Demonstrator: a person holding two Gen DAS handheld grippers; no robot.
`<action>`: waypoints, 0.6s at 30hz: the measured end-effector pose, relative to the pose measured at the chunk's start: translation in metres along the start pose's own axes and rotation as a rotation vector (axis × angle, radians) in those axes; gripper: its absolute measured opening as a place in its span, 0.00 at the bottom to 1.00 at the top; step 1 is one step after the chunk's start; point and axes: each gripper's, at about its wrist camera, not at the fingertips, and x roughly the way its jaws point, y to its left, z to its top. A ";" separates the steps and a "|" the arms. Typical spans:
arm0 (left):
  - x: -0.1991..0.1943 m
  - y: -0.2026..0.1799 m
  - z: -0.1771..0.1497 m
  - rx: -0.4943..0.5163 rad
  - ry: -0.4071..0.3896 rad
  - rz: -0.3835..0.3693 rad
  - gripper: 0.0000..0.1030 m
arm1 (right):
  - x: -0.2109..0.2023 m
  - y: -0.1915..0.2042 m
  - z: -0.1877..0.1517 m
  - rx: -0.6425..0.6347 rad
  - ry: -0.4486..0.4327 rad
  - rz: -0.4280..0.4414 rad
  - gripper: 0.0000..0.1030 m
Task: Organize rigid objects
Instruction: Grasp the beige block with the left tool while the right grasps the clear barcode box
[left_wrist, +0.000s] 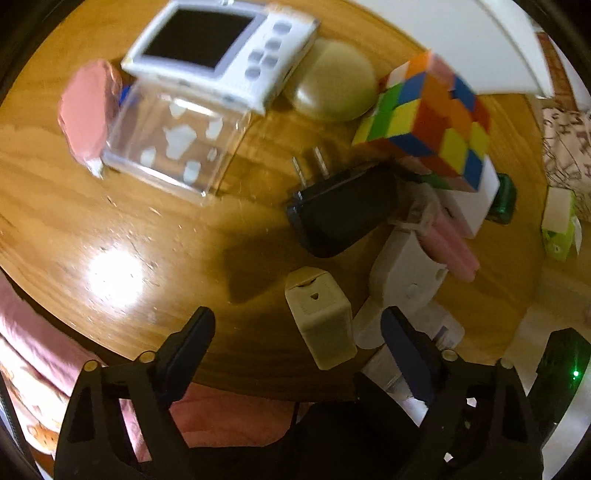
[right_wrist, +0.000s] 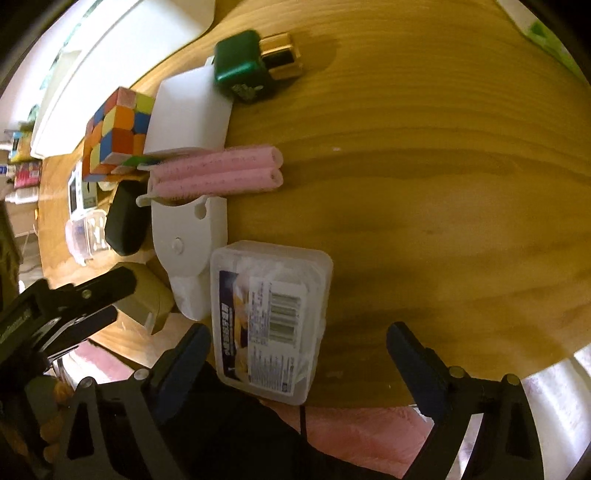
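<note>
In the left wrist view my left gripper (left_wrist: 299, 328) is open, with a beige plug adapter (left_wrist: 320, 318) standing on the wooden table (left_wrist: 110, 229) between its fingers, untouched. Beyond it lie a black charger (left_wrist: 343, 210), a colourful puzzle cube (left_wrist: 428, 118) on a white box (left_wrist: 474, 206), a clear box (left_wrist: 173, 144) and a white handheld device (left_wrist: 225, 48). In the right wrist view my right gripper (right_wrist: 299, 347) is open around a clear labelled plastic case (right_wrist: 269, 317). Pink rollers (right_wrist: 218, 173), a white holder (right_wrist: 190, 236) and a green block (right_wrist: 242, 66) lie beyond.
A pink object (left_wrist: 86, 110) and a round beige lid (left_wrist: 332, 83) sit at the far side. A white tray (right_wrist: 110, 62) borders the table's back. Pink cloth (left_wrist: 33, 332) lies below the table's near edge. A green-white carton (left_wrist: 559, 225) is at the right.
</note>
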 end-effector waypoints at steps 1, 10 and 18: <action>0.002 0.002 0.000 -0.008 0.008 0.001 0.84 | 0.002 0.002 0.003 -0.014 0.013 -0.001 0.94; 0.000 -0.002 0.009 -0.045 0.014 0.013 0.54 | 0.016 0.016 0.018 -0.110 0.092 -0.025 0.88; 0.001 -0.016 0.021 -0.069 0.033 0.001 0.28 | 0.014 0.024 0.037 -0.147 0.079 -0.051 0.75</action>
